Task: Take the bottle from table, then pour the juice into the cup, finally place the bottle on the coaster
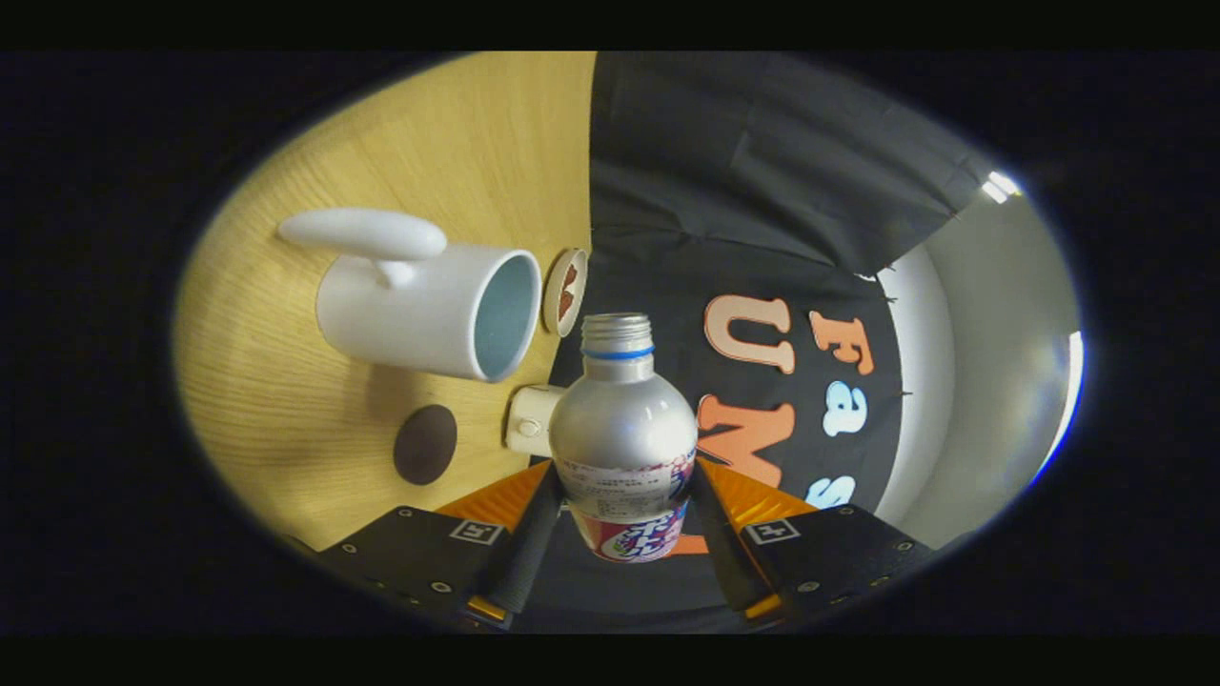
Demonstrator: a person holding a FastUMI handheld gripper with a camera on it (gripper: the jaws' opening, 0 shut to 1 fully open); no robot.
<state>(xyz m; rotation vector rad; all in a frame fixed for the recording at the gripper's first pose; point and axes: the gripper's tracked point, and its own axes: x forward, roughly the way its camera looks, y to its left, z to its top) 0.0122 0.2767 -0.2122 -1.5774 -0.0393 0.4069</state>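
A silver bottle [624, 433] with a blue neck ring and a pink-and-white label is held between my fingers, and my gripper [624, 491] is shut on its lower body. Its neck is uncapped and points ahead. The view is rolled, so the bottle lies about level with the wooden table [286, 400]. A white cup [419, 310] with a thick handle stands on the table, its pale blue inside open just beside the bottle's mouth. A dark brown round coaster [425, 444] lies flat on the table beside the cup, closer to my fingers.
A small white cap-like piece [530, 419] sits by the table's edge, touching the bottle's outline. A round disc [564, 292] with a beige rim and red-brown pattern lies at the edge beyond the cup. The booth's black cloth wall [762, 191] hangs past the table.
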